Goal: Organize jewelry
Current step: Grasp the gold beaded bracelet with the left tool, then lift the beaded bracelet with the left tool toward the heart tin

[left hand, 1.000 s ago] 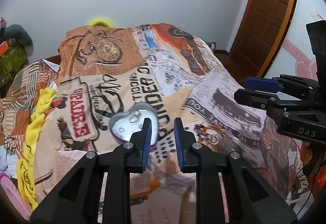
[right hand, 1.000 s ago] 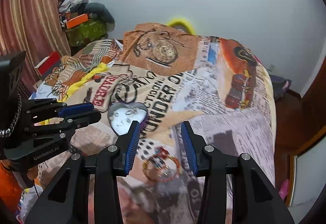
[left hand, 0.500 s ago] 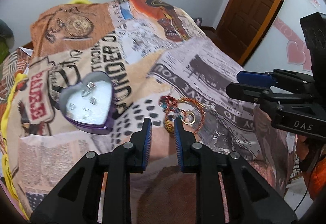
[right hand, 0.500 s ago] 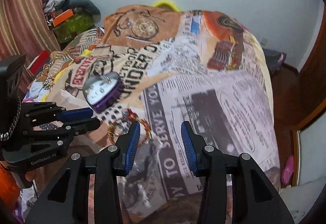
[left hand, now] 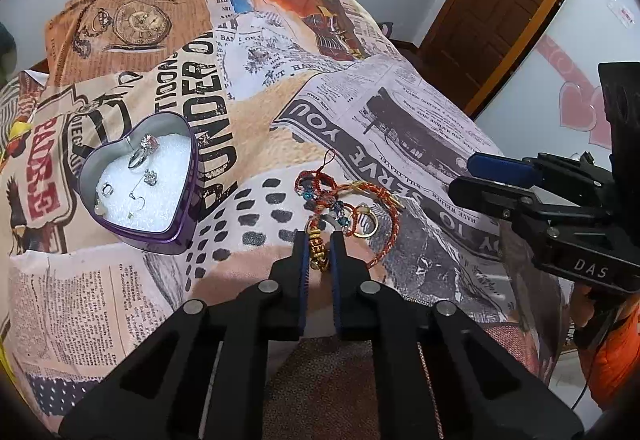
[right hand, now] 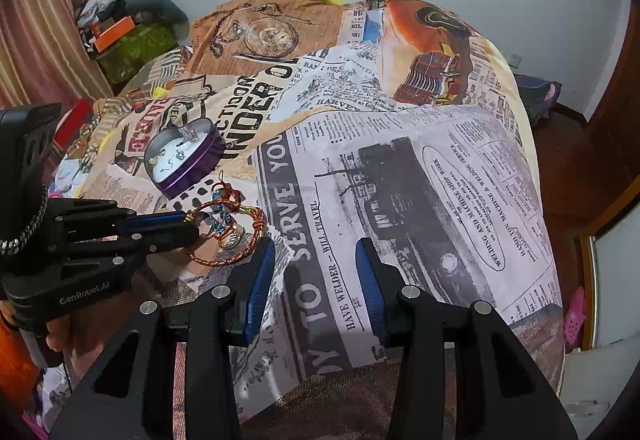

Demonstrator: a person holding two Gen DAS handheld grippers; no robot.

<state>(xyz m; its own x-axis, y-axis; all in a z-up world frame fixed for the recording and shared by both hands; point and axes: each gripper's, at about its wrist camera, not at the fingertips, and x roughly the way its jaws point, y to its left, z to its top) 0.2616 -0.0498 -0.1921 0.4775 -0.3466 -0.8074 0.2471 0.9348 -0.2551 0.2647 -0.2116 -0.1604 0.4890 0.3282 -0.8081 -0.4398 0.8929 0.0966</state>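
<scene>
One heart-shaped tin (left hand: 138, 187) holding perhaps six small pieces, one tangled bracelet pile (left hand: 347, 208), two grippers.

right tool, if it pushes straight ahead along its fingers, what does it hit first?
Probably only the bedspread: the right tool is open over bare newsprint-pattern fabric, with nothing between its fingers. The jewelry pile and the heart tin lie off to its left. Depth is unclear.
</scene>
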